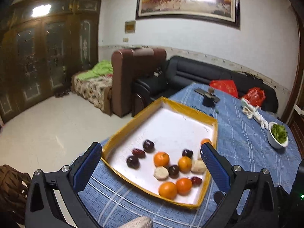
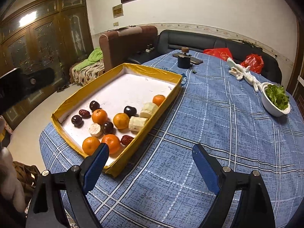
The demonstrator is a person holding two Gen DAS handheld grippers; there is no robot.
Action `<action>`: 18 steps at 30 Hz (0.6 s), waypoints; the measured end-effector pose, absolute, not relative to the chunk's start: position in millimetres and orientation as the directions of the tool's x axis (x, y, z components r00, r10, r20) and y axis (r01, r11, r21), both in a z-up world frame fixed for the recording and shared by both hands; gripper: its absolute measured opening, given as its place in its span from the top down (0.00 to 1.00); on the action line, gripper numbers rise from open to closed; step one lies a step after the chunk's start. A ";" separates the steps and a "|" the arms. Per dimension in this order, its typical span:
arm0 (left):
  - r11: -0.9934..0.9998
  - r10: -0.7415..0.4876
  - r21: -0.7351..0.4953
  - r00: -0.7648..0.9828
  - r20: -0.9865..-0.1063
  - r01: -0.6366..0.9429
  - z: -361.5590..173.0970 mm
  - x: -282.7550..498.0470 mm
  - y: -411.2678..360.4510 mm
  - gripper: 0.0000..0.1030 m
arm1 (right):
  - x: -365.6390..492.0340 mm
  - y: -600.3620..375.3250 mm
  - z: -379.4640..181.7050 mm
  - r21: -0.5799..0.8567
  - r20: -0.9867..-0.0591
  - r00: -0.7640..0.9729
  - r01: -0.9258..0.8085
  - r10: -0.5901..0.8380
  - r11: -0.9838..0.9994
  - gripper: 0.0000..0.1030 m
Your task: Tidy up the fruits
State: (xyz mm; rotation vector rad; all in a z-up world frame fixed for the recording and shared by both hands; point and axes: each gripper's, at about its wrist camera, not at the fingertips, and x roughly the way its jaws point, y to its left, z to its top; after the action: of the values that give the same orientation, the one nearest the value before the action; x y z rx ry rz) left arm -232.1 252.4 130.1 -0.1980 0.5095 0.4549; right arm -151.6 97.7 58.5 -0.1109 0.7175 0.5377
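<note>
Both hand-held grippers, left and right, are held released above the worktop. Mixed fruits are clustered at the tray's near end. One orange should be approached squarely, neighbours avoided.

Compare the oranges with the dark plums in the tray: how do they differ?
The oranges are bright orange and larger; the dark plums are near-black, glossy and smaller. Five oranges show against four plums. One orange sits apart near the tray's far right wall; no plum lies that far. Both are round, loose on the white tray floor, ungripped.
</note>
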 end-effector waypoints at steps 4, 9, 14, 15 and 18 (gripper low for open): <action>0.889 0.348 -0.076 0.774 -0.529 -0.451 125.7 -230.6 250.8 0.00 | -153.1 99.6 56.0 0.084 -0.657 0.619 -0.506 0.430 0.858 0.10; 0.889 0.347 -0.077 0.774 -0.529 -0.451 122.3 -231.6 251.8 0.00 | -152.0 100.4 54.1 0.094 -0.661 0.615 -0.502 0.431 0.860 0.10; 0.884 0.342 -0.092 0.767 -0.544 -0.459 116.7 -229.5 255.9 0.00 | -152.6 104.4 47.2 0.104 -0.672 0.599 -0.507 0.436 0.856 0.09; 0.884 0.336 -0.095 0.764 -0.550 -0.457 115.3 -228.8 256.9 0.00 | -152.9 105.6 45.3 0.104 -0.675 0.594 -0.509 0.437 0.854 0.09; 0.880 0.327 -0.115 0.763 -0.558 -0.461 112.2 -228.7 260.6 0.00 | -153.5 107.0 41.3 0.105 -0.682 0.586 -0.513 0.438 0.852 0.09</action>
State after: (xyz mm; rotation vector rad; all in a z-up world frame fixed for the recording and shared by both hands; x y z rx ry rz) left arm -228.7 260.6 112.2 -0.2529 0.5561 0.4338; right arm -153.5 107.0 41.3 -0.1069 0.7640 0.5556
